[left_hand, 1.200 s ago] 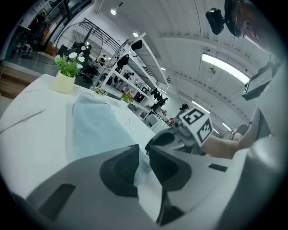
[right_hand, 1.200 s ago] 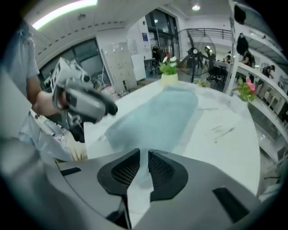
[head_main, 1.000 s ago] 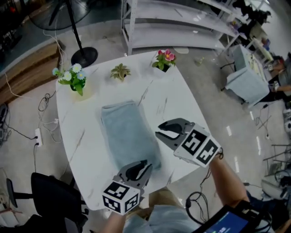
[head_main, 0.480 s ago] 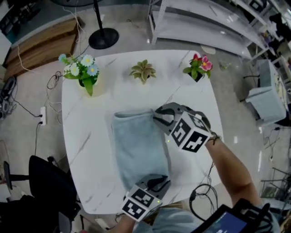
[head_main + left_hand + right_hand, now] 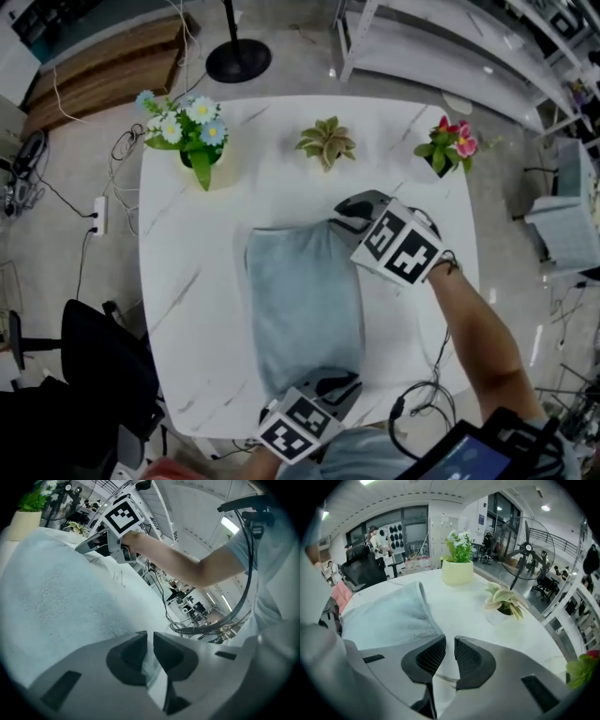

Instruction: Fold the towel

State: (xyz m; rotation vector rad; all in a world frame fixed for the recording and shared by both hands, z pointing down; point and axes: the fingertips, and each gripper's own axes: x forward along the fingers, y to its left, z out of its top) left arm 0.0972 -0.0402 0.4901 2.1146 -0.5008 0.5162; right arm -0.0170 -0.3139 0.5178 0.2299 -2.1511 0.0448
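The grey towel [image 5: 305,305] lies mid-frame on the tabletop [image 5: 187,262]; soft, limp, best pinched at corners; my left tool [image 5: 341,382] is closing on its lower corner; right tool [image 5: 343,217] narrowly apart, empty.

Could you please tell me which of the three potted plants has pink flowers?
The far-right plant; the middle plant is all green, the left plant flowers white and blue.

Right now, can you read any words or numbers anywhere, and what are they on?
No words or numbers can be read anywhere.
Right marker cube and left marker cube: only black-and-white square patterns, no letters.
Screen by the person's arm: blue, too blurred to read.
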